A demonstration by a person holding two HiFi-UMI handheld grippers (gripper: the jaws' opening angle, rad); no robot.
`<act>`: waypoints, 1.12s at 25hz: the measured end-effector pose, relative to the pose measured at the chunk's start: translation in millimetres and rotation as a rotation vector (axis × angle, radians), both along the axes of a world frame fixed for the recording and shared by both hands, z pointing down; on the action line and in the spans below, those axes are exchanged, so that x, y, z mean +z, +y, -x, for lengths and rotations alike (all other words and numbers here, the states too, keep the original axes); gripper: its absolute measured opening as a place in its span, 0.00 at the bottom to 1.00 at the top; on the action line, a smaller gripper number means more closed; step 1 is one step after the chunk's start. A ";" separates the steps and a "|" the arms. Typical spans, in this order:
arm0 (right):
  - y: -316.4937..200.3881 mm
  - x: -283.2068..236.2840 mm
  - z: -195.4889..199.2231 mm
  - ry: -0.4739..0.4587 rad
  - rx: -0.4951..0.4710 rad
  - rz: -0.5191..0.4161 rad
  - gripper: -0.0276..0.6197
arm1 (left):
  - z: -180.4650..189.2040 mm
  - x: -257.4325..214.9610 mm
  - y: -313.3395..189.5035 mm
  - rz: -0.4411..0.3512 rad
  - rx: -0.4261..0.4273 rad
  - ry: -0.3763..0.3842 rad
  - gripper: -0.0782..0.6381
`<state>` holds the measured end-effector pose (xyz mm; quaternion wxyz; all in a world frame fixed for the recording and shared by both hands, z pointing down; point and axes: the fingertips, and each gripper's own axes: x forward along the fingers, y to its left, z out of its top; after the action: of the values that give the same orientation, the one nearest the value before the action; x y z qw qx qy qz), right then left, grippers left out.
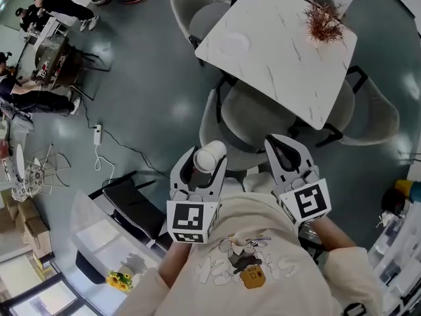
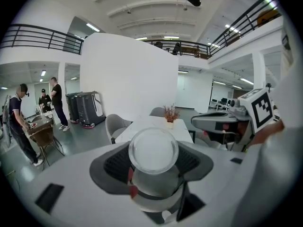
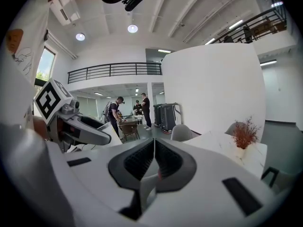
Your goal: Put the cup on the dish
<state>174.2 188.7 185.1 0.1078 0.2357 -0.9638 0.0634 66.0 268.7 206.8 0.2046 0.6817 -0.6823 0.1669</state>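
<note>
A white paper cup (image 1: 212, 155) lies on its side between the jaws of my left gripper (image 1: 202, 160), which is shut on it and held close to my chest. In the left gripper view the cup (image 2: 154, 162) fills the gap, round end facing the camera, pads against both its sides. The white dish (image 1: 233, 43) rests near the left corner of the white marble table (image 1: 283, 58), well ahead of both grippers. My right gripper (image 1: 287, 153) hangs beside the left one, its jaws shut (image 3: 154, 161) with nothing between them.
A small reddish dried plant (image 1: 323, 22) stands at the table's far right corner. Grey chairs (image 1: 247, 120) surround the table, one lying between me and it. A power strip and cable (image 1: 97, 135) lie on the floor to the left. People work at a desk (image 1: 39, 51) far left.
</note>
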 end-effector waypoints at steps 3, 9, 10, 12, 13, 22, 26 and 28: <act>-2.8 8.3 -13.4 0.011 -0.003 0.010 0.05 | 1.1 7.7 2.9 0.012 -0.057 0.010 0.49; -7.5 24.9 -29.9 0.016 0.027 0.078 0.05 | 1.6 15.4 -5.9 0.036 -0.086 0.032 0.49; -9.8 26.3 -30.4 0.017 0.038 0.087 0.05 | 1.7 13.7 -9.7 0.035 -0.076 0.030 0.49; -13.7 27.1 -28.8 0.019 0.058 0.098 0.05 | 3.0 11.8 -15.7 0.034 -0.058 0.030 0.49; -15.9 26.4 -26.1 0.018 0.067 0.099 0.05 | 4.9 12.4 -18.5 0.036 -0.049 0.031 0.49; -46.4 24.6 33.6 0.020 0.134 0.100 0.05 | 52.3 22.6 -62.3 0.032 0.033 0.066 0.49; -62.1 25.1 69.4 0.043 0.162 0.109 0.05 | 91.1 30.3 -88.0 0.046 0.071 0.082 0.49; -72.5 26.4 85.2 0.062 0.179 0.110 0.05 | 113.0 34.1 -103.9 0.048 0.084 0.093 0.49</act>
<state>89.0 116.2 211.6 0.1441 0.3162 -0.9302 0.1183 -47.0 164.9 240.9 0.2452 0.7116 -0.6388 0.1596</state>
